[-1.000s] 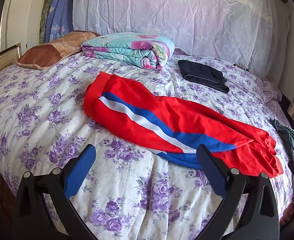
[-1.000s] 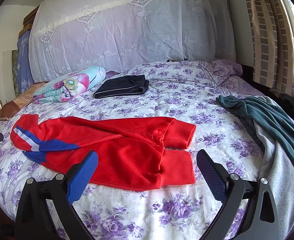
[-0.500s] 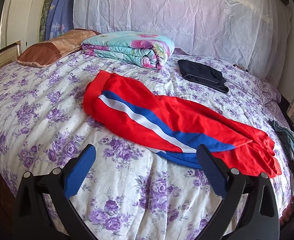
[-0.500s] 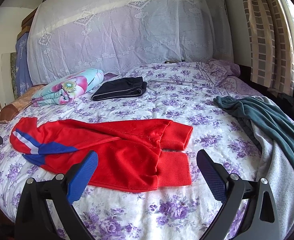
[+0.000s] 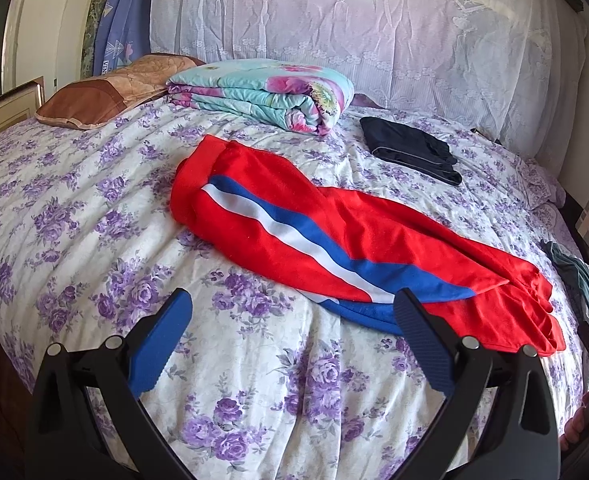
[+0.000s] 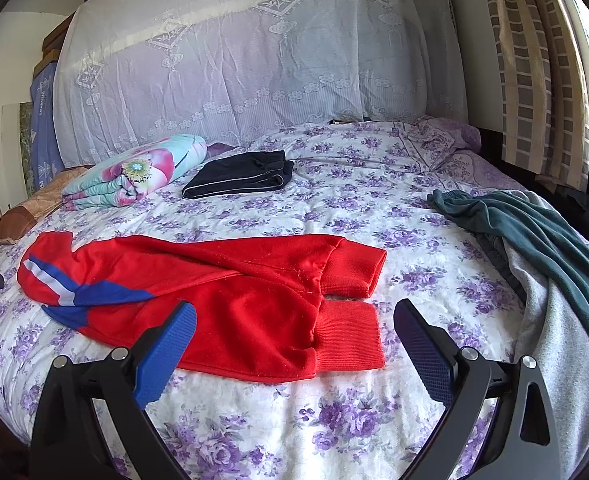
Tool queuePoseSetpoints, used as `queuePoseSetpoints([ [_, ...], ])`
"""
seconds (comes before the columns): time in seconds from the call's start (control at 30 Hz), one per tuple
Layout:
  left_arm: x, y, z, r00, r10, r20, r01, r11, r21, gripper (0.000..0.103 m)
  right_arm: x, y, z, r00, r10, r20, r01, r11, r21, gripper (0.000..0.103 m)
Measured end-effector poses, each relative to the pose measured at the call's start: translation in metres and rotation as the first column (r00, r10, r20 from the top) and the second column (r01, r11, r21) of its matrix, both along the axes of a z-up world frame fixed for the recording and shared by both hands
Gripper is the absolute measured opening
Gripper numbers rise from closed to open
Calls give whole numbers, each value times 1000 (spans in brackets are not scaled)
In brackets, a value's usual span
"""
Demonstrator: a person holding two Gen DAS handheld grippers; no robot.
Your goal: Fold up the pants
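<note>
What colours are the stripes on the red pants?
Blue and white, along the side of the red pants; clearest in the left wrist view.

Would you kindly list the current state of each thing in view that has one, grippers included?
Red track pants: laid out lengthwise on the bed, legs overlapping, not yet folded short.
Left gripper: open, empty, above the bedspread.
Right gripper: open, empty, above the pants cuffs.
Black garment: folded.
Floral quilt: folded.
Teal garment: unfolded, draped over the bed edge.
Brown pillow: lying flat.
</note>
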State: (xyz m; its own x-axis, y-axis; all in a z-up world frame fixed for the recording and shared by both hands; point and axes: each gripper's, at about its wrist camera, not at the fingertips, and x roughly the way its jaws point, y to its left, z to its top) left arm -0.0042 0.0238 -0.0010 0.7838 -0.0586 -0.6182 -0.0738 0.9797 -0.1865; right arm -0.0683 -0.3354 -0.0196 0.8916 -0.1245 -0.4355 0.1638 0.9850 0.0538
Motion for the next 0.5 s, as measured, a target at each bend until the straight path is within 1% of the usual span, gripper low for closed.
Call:
queuePoseSetpoints([
  [0.2, 0, 2, -2, 1000, 4, -5, -4, 1000, -6, 98, 2, 1, -2, 1000, 4, -13, -4, 1000, 1, 100],
  [0.37, 0, 4, -2, 1000, 8, -2, -8, 1000, -7, 98, 2, 3, -2, 1000, 6, -11, -6, 1000, -9, 100],
  [0.5, 0, 5, -2, 1000, 10, -5, -10, 1000, -12, 98, 2, 1, -1, 1000, 1, -10, -1, 1000, 0, 100],
])
